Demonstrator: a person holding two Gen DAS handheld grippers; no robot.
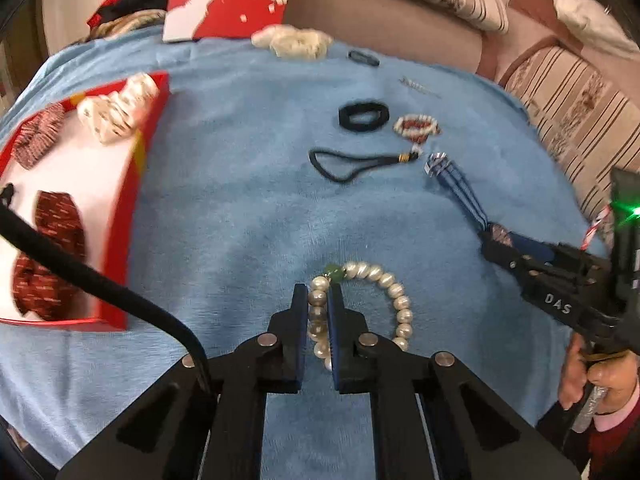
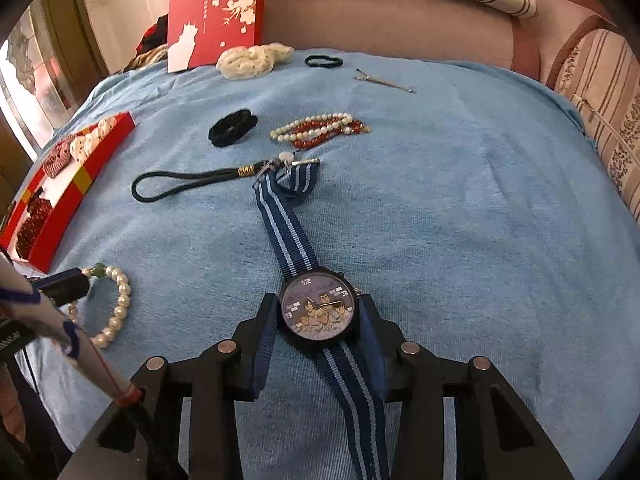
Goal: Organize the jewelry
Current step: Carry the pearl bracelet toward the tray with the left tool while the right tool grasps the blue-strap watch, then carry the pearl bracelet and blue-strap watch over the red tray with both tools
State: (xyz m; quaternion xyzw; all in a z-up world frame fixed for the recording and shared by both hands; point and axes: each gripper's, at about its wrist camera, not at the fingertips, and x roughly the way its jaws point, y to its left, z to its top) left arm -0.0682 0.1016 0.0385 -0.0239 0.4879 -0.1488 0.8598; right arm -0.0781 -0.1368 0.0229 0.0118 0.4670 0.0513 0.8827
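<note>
My left gripper (image 1: 319, 294) is shut on the left side of a pearl bracelet (image 1: 394, 292) with one green bead, lying on the blue towel (image 1: 240, 200). The bracelet also shows in the right wrist view (image 2: 120, 304). My right gripper (image 2: 320, 308) straddles the face of a watch (image 2: 320, 310) with a blue striped strap; its pads sit close on both sides of the case, and contact is unclear. In the left wrist view the right gripper (image 1: 494, 246) is at the watch (image 1: 456, 184). An open red box (image 1: 116, 208) at the left holds scrunchies.
On the towel lie a black scrunchie (image 2: 232, 126), a red and pearl bracelet (image 2: 320, 130), a black cord loop (image 2: 180, 188), a thin hair tie (image 2: 324, 61), a metal hair clip (image 2: 384, 82) and a cream scrunchie (image 2: 252, 60). A red box lid (image 2: 216, 20) stands at the back.
</note>
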